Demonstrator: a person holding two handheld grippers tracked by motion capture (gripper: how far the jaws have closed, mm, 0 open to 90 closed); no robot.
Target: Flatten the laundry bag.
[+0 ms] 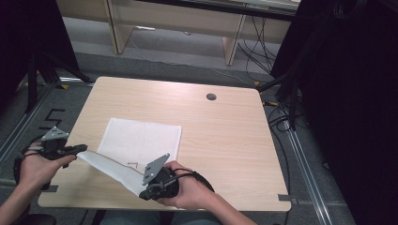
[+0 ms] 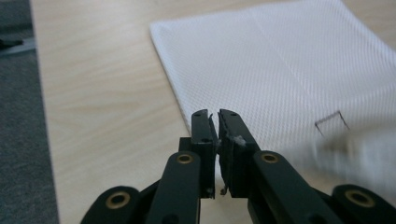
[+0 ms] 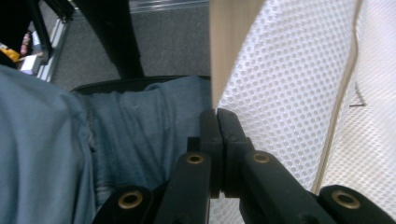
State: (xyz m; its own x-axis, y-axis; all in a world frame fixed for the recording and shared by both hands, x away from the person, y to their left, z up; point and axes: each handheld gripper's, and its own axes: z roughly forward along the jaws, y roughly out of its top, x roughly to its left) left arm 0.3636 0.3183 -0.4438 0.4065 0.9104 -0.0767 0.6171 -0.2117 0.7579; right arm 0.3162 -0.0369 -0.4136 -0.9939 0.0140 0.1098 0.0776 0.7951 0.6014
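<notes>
A white mesh cloth (image 1: 141, 138) lies on the left half of the wooden table (image 1: 225, 140). Its near edge is lifted into a band that runs from my left gripper (image 1: 84, 148) to my right gripper (image 1: 143, 194). In the right gripper view the right gripper (image 3: 218, 114) has its jaws shut, and the mesh cloth (image 3: 289, 93) hangs from them. In the left gripper view the left gripper (image 2: 215, 119) shows a narrow slit between its jaws, above the flat cloth (image 2: 280, 65); no cloth is visibly pinched. A small dark bent mark (image 2: 331, 122) sits on the cloth.
A round cable hole (image 1: 211, 96) lies near the table's far edge. The person's blue trouser legs (image 3: 116, 154) are below the near edge. Wooden shelf legs (image 1: 232, 42) and loose cables stand on the floor behind. Dark stands flank both sides.
</notes>
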